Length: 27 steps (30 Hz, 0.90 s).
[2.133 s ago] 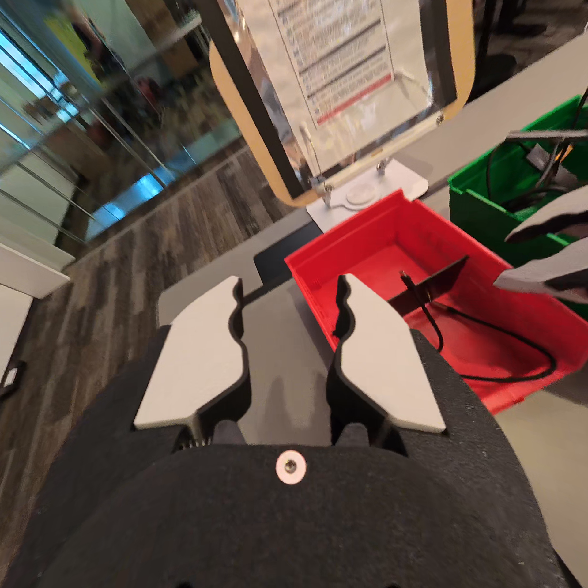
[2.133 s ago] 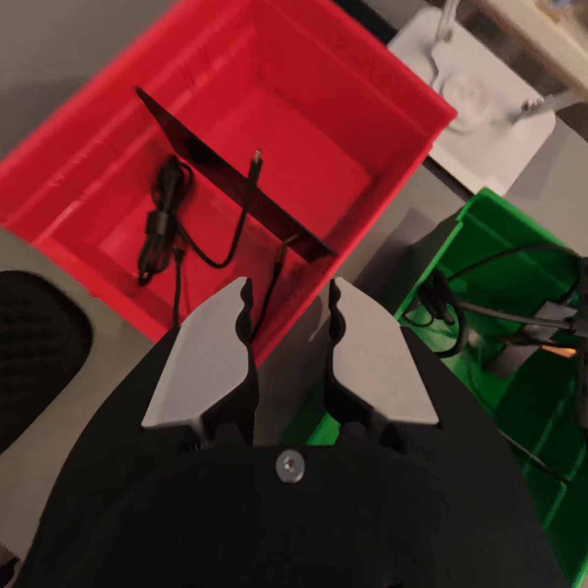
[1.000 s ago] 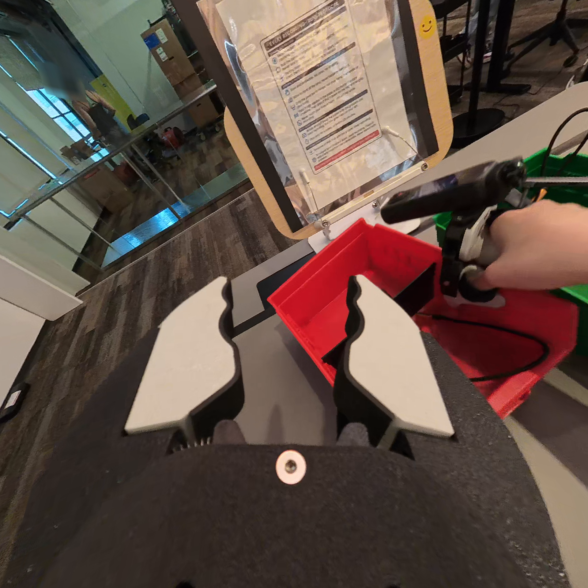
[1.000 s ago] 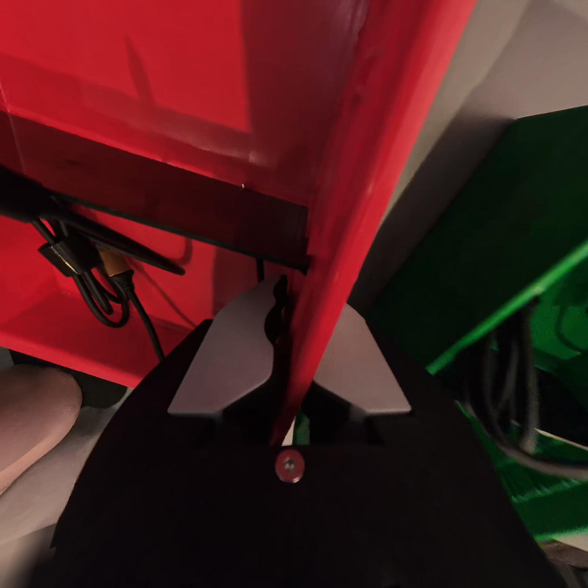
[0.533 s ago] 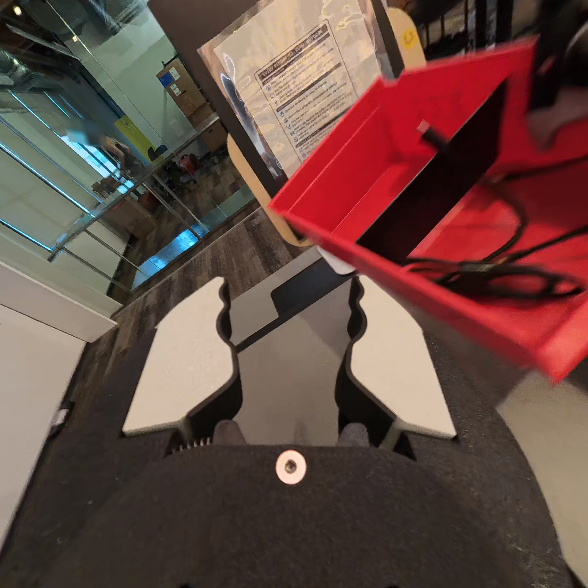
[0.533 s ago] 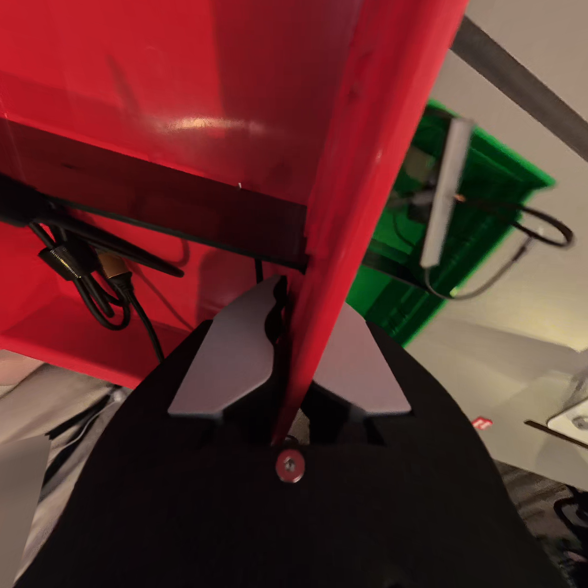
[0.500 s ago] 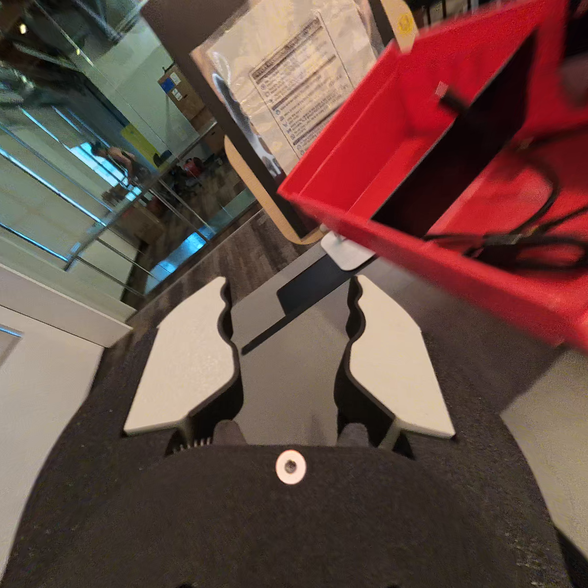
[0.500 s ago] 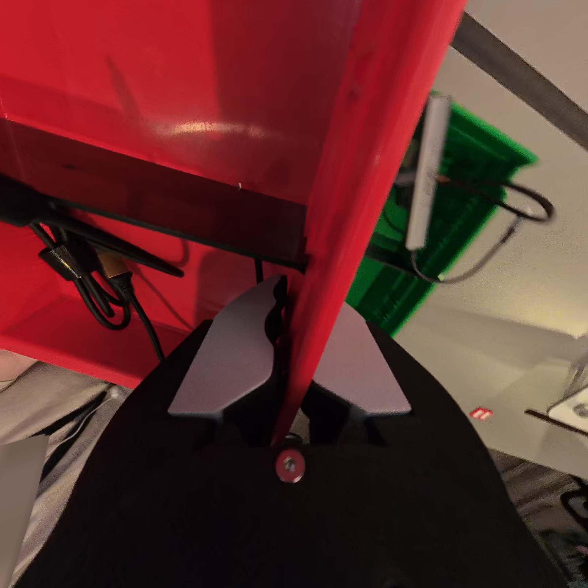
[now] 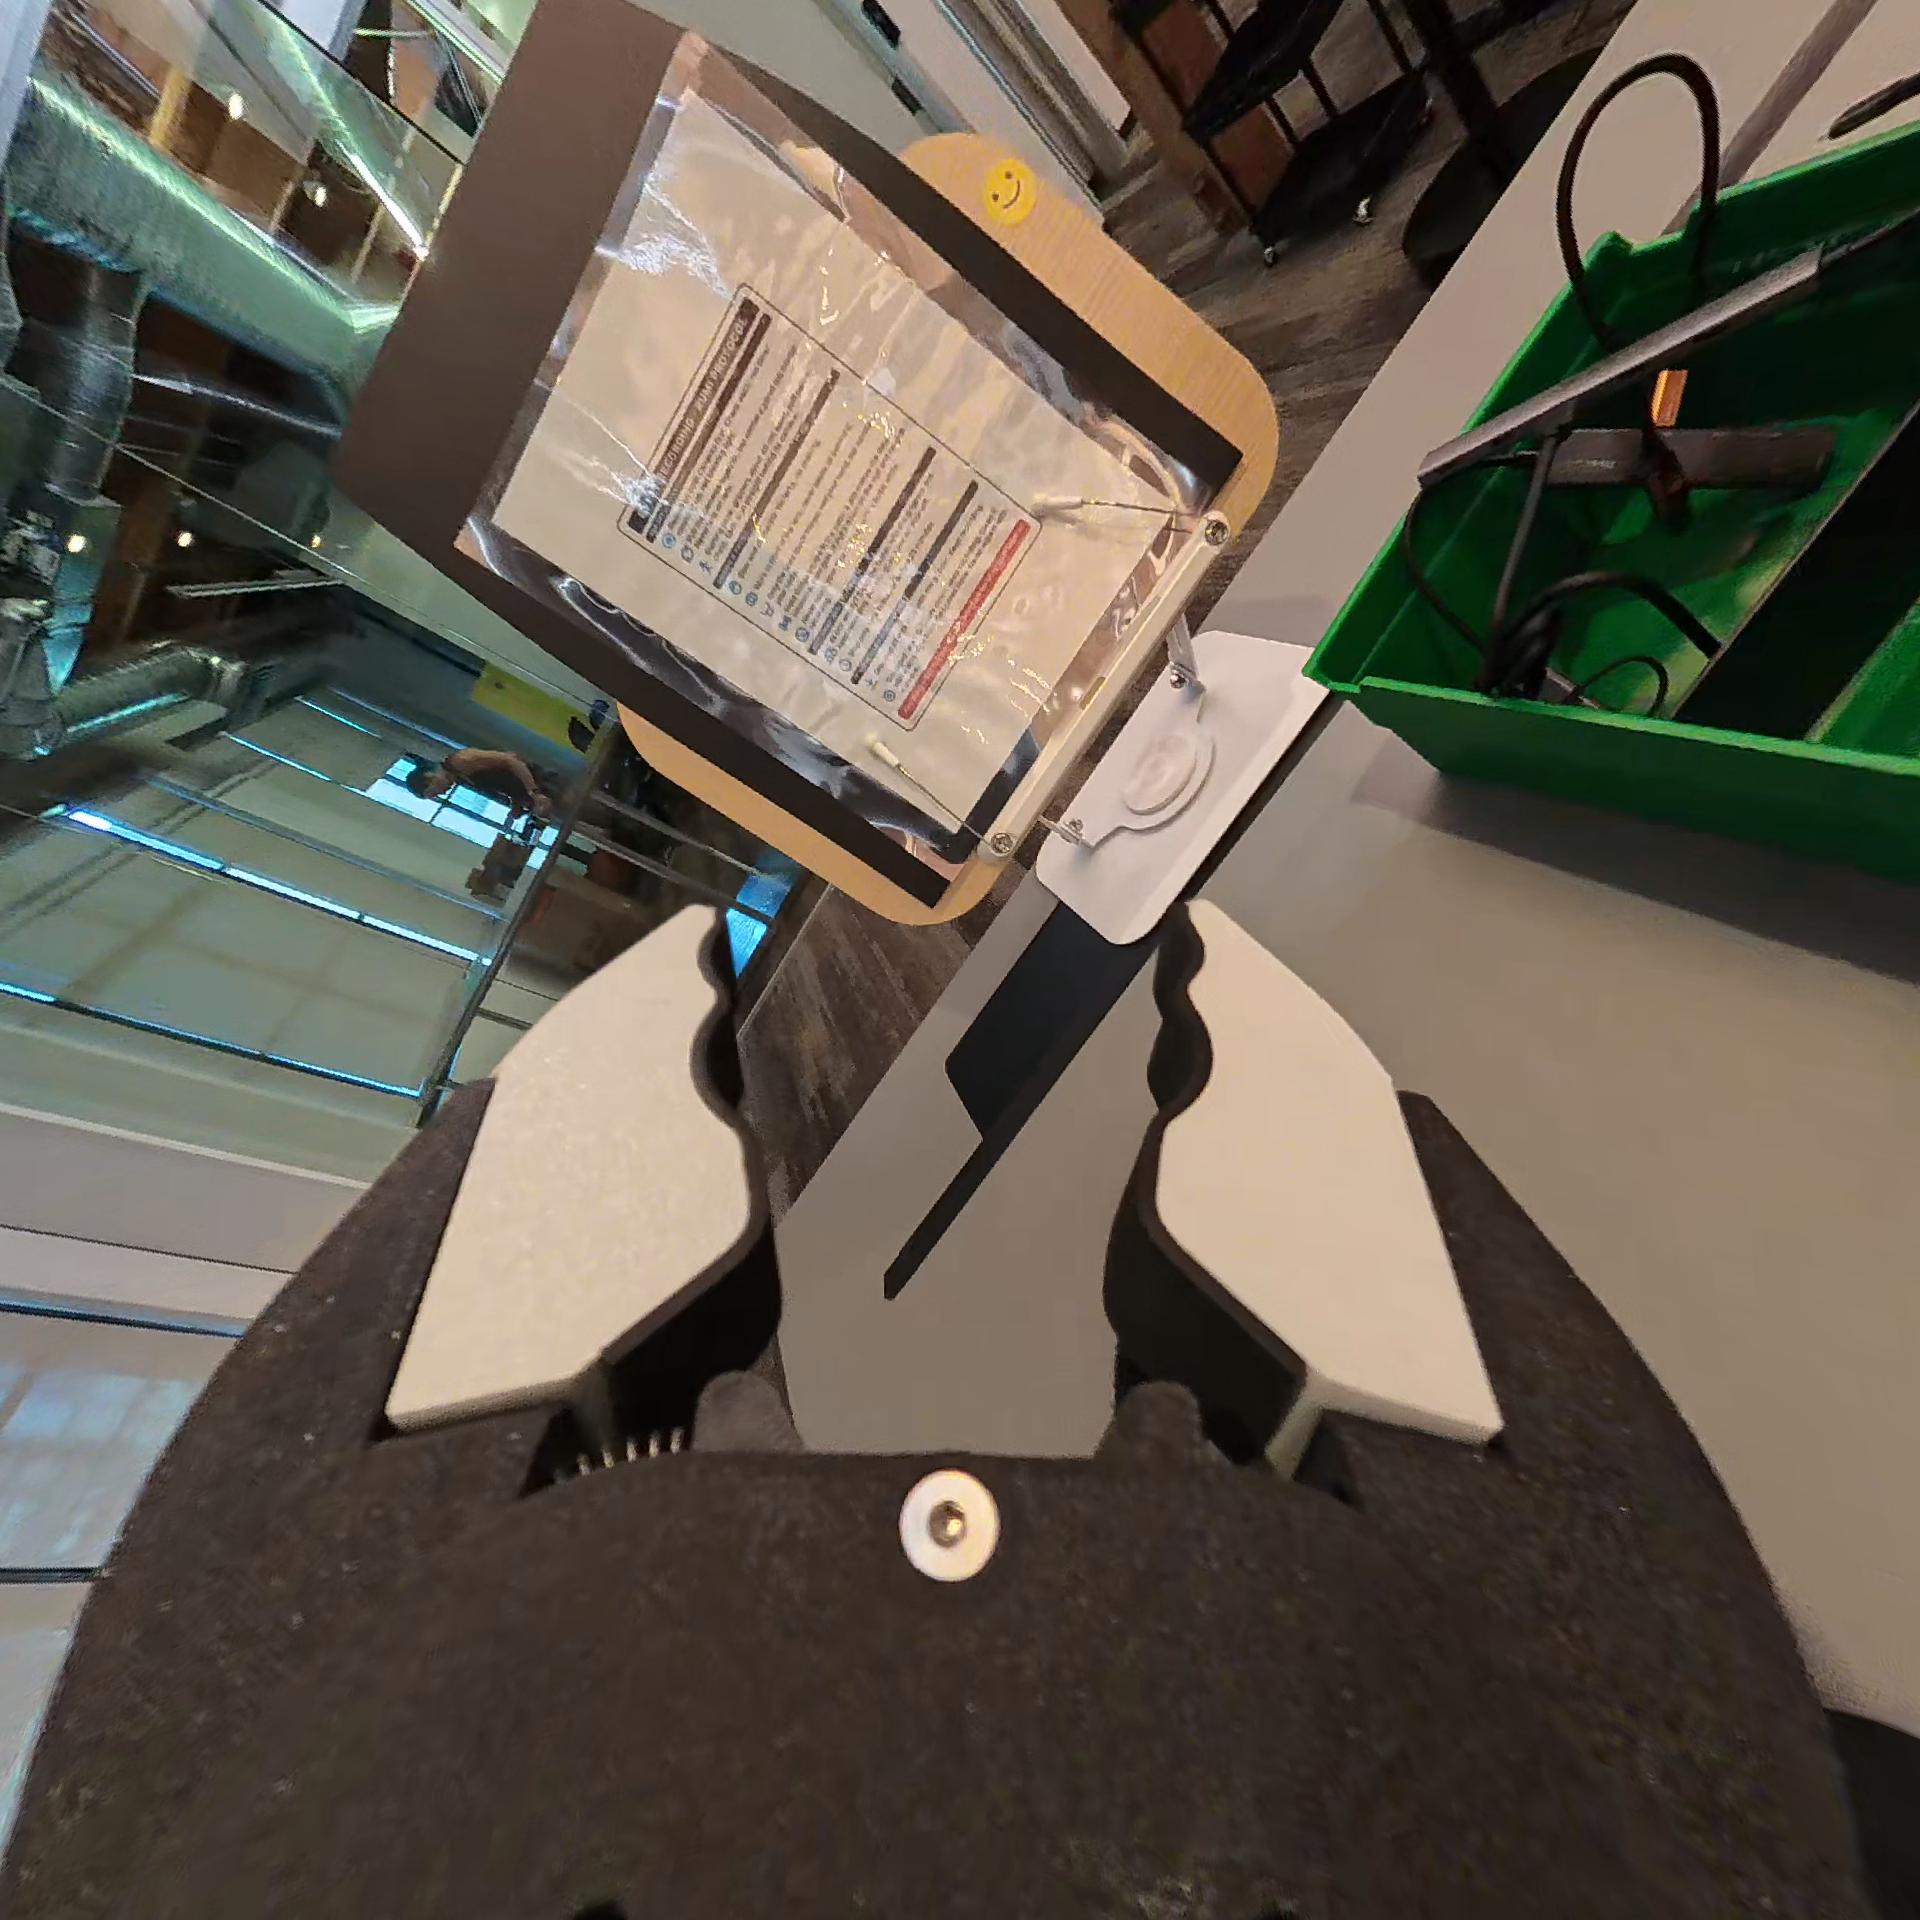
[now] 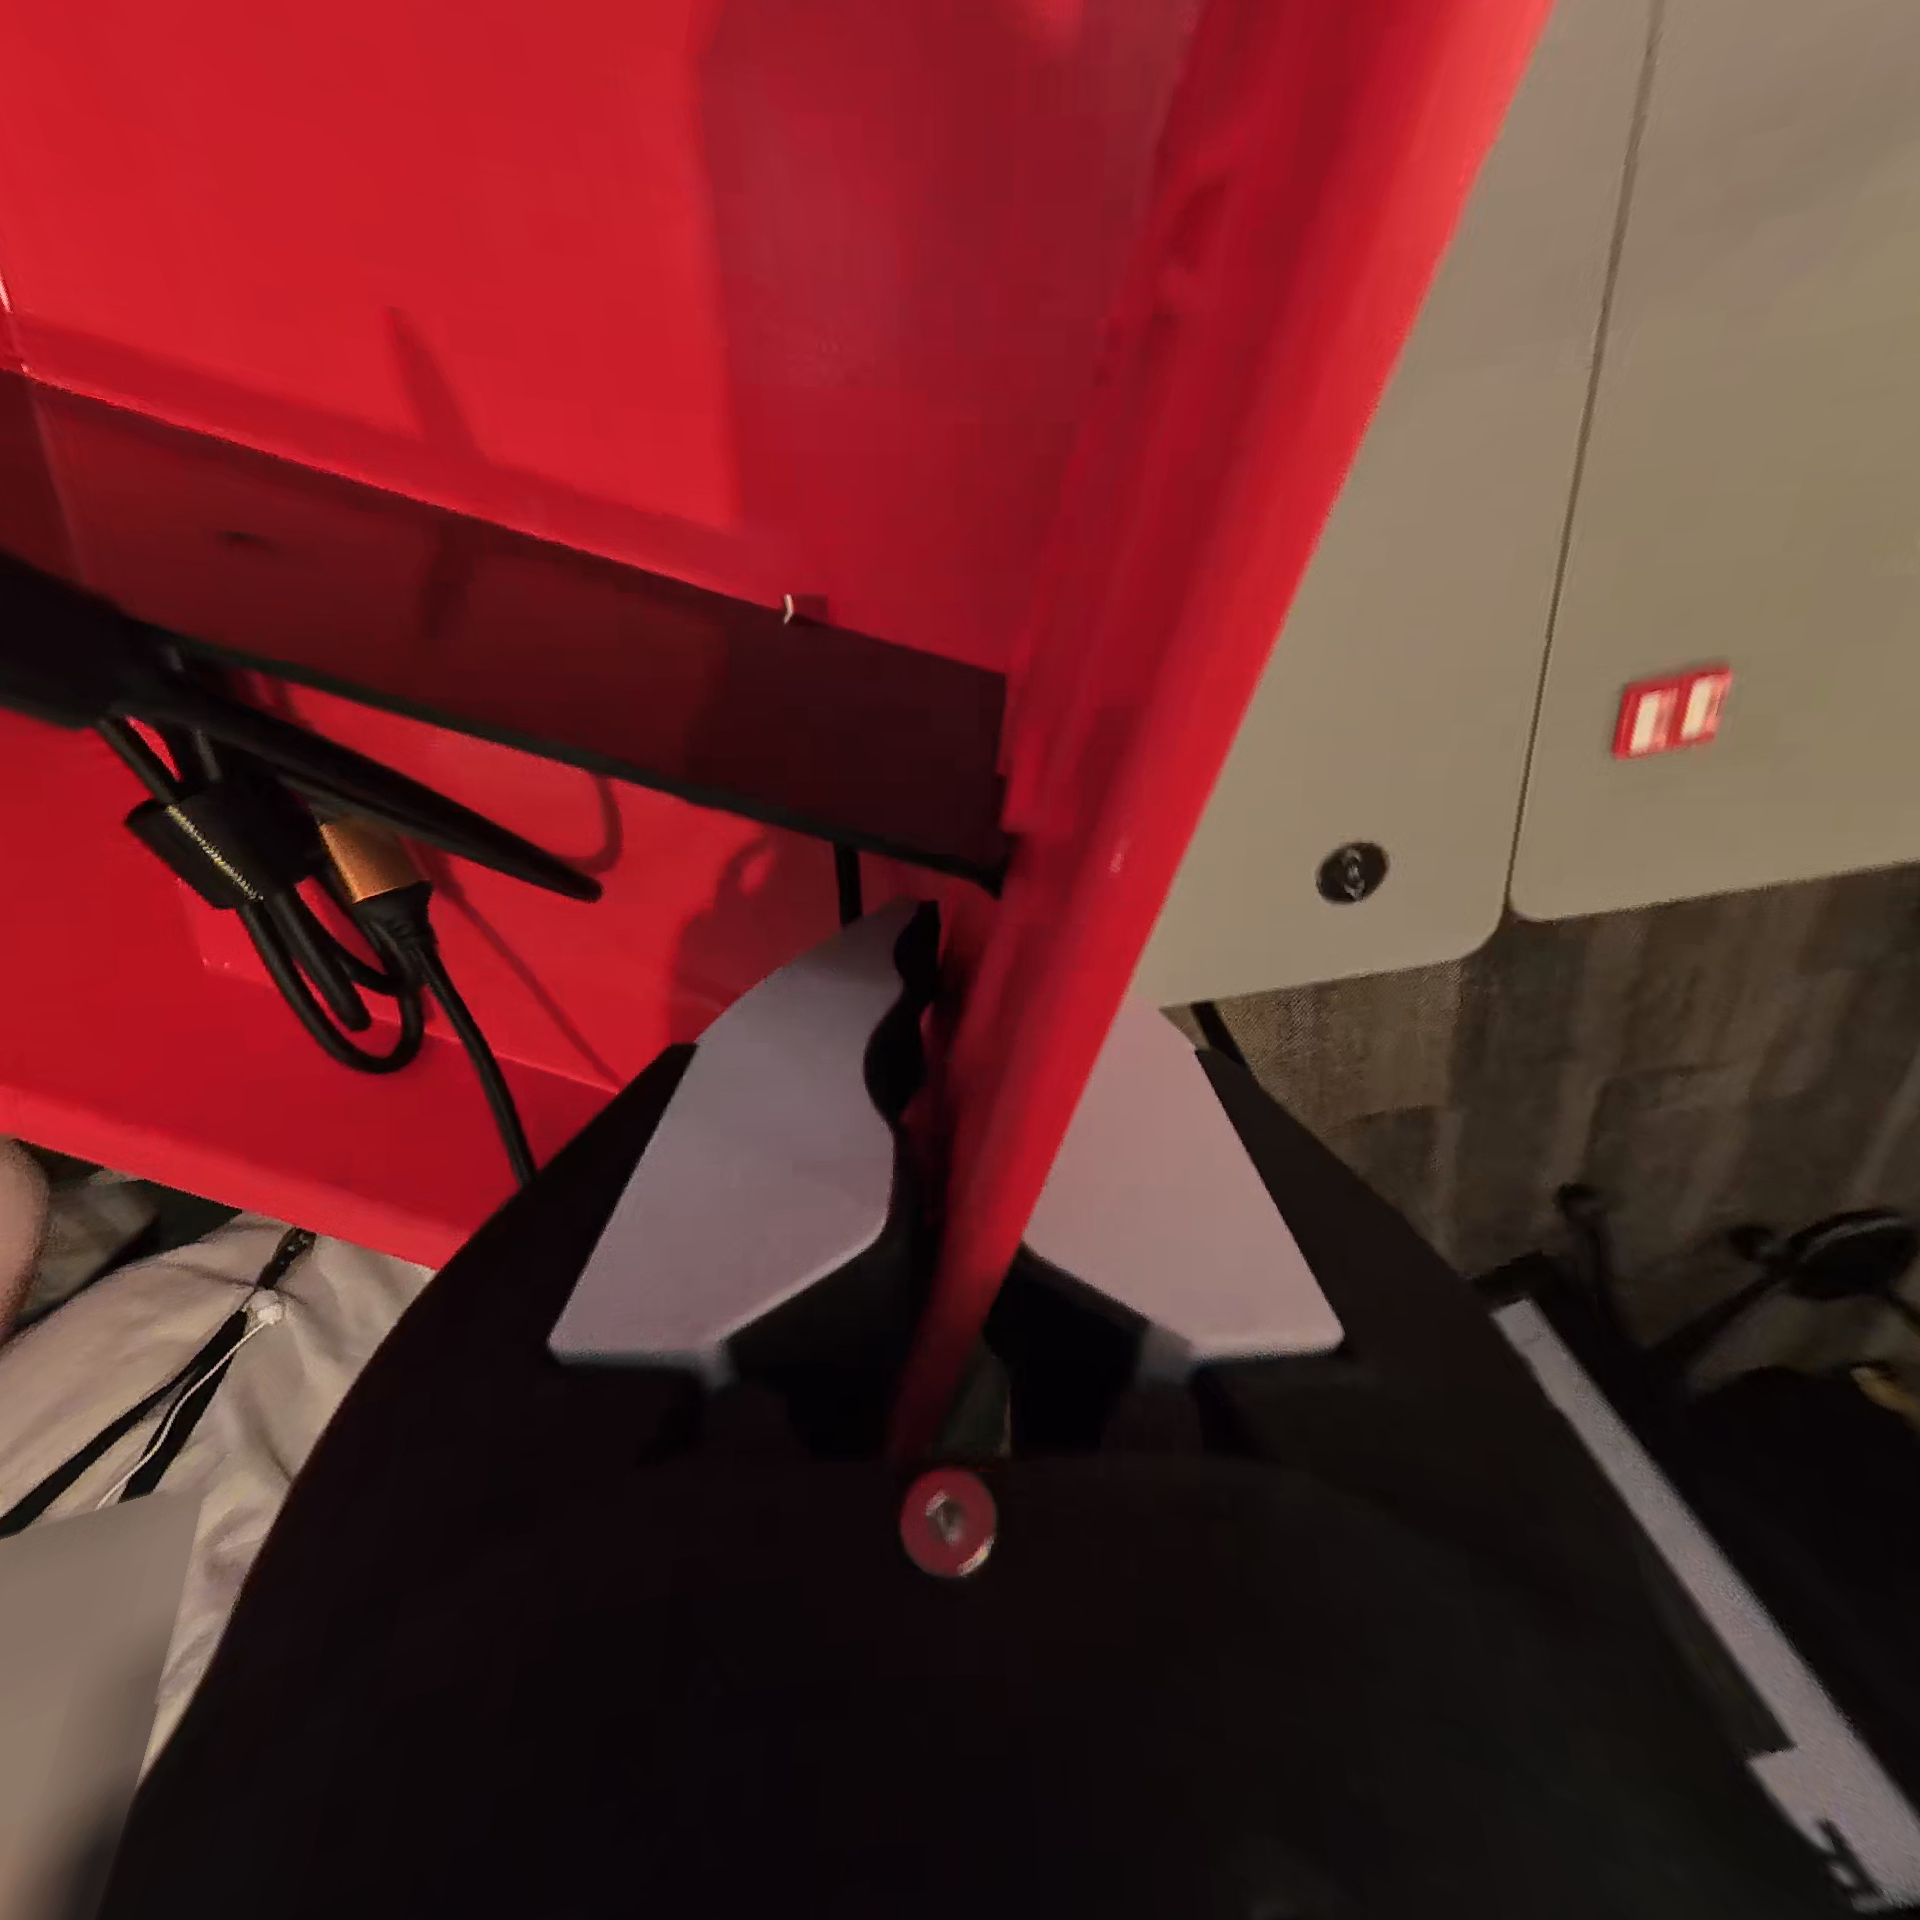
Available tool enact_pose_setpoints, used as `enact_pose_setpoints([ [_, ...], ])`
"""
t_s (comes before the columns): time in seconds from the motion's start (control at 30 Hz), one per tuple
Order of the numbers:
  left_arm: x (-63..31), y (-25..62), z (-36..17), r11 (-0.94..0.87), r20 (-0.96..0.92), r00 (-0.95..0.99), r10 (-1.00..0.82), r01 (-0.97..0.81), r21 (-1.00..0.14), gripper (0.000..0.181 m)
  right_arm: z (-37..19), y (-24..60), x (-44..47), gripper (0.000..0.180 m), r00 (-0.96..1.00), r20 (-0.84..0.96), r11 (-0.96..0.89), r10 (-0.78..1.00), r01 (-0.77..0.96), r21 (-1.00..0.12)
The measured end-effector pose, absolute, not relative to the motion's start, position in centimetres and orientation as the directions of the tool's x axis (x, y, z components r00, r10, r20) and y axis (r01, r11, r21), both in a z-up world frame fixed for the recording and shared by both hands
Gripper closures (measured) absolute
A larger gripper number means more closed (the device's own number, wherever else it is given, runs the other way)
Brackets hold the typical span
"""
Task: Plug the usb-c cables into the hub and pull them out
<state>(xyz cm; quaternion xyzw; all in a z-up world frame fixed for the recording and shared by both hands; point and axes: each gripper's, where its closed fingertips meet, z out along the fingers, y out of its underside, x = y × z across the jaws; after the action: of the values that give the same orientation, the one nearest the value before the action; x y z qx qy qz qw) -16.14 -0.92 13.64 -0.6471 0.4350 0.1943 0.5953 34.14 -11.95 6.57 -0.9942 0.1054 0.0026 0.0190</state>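
My right gripper (image 10: 1000,940) is shut on the side wall of a red bin (image 10: 623,260) and holds it lifted and tilted. Inside the bin, black USB cables (image 10: 343,935), one with a copper-coloured plug, bunch against a black divider (image 10: 727,707). My left gripper (image 9: 945,966) is open and empty over the left edge of the grey table (image 9: 1558,1091). A green bin (image 9: 1621,748) at the right holds slim grey hubs (image 9: 1631,390) with black cables (image 9: 1455,582) plugged in or looped around them.
A tilted sign holder (image 9: 831,520) on a white base (image 9: 1174,769) stands at the table's back edge, left of the green bin. A black strip (image 9: 1029,1060) lies on the table. Grey cabinets (image 10: 1558,520) and a person's light clothing (image 10: 156,1382) show behind the red bin. Across from one pair of fingers to the other is roughly 50 centimeters.
The red bin, lifted off the table by my right gripper, has swung out of the left wrist view. The green bin is no longer behind it in the right view. The left gripper stays open.
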Motion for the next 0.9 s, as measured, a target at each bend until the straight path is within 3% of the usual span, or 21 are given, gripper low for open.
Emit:
enact_pose_setpoints([
  [0.27, -15.2, -0.4, 12.9, 0.059, -0.751, 0.558, -0.354, -0.788, -0.613, 0.104, 2.0, -19.7, 41.5, 0.173, 0.924, -0.056, -0.924, -0.379, -0.381, -0.025],
  [0.73, -10.3, -0.1, 10.6, -0.013, -0.561, 0.632, -0.535, -0.670, -0.742, 0.095, -3.9, -17.2, 44.4, 0.174, 0.960, 0.022, -0.960, -0.278, -0.277, -0.043],
  [0.9, -6.0, -1.0, 5.7, -0.275, -0.164, 0.623, -0.764, -0.546, -0.792, 0.091, -5.1, -16.3, 44.7, 0.174, 0.970, 0.057, -0.971, -0.238, -0.236, -0.026],
])
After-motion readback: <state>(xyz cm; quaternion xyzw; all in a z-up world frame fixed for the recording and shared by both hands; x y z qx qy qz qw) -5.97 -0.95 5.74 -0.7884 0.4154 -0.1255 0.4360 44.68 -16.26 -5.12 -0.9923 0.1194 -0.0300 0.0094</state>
